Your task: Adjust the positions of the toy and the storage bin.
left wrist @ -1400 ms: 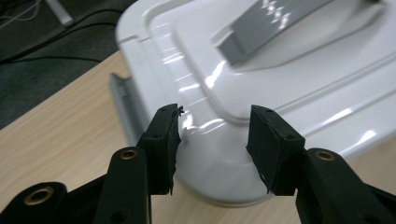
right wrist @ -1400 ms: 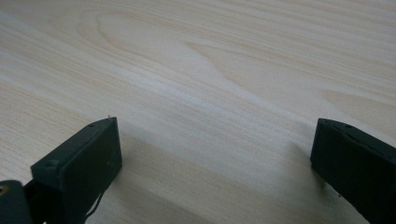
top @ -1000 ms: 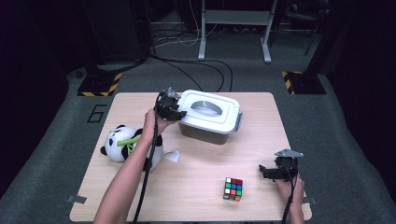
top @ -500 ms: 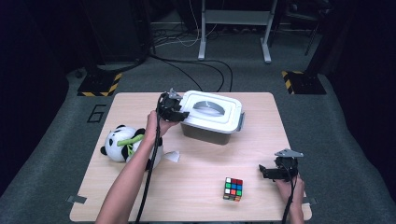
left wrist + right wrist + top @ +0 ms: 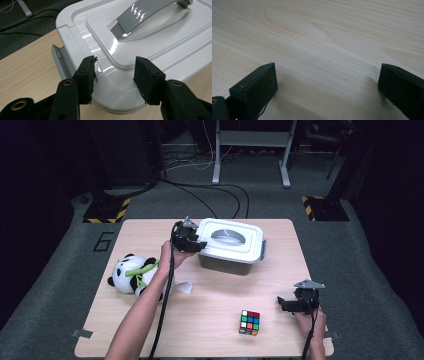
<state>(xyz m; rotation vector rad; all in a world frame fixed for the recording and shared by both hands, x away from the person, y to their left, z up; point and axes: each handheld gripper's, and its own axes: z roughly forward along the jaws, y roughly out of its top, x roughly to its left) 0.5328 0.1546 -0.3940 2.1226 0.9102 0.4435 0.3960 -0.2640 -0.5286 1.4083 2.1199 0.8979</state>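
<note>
The left gripper (image 5: 113, 75) was held, jaws part-spread and pinching nothing, over the corner of the white lidded storage box (image 5: 232, 245) at the table's (image 5: 210, 330) far middle, seemingly positioned for its side latch (image 5: 60, 60), while the right gripper (image 5: 325, 87) was rested wide-spread.

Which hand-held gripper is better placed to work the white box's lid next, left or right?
Left. The left hand-held gripper hangs at the corner of the white box, jaws apart over the lid beside its grey latch. The right hand-held gripper sits at the table's near edge, jaws wide over bare wood.
</note>
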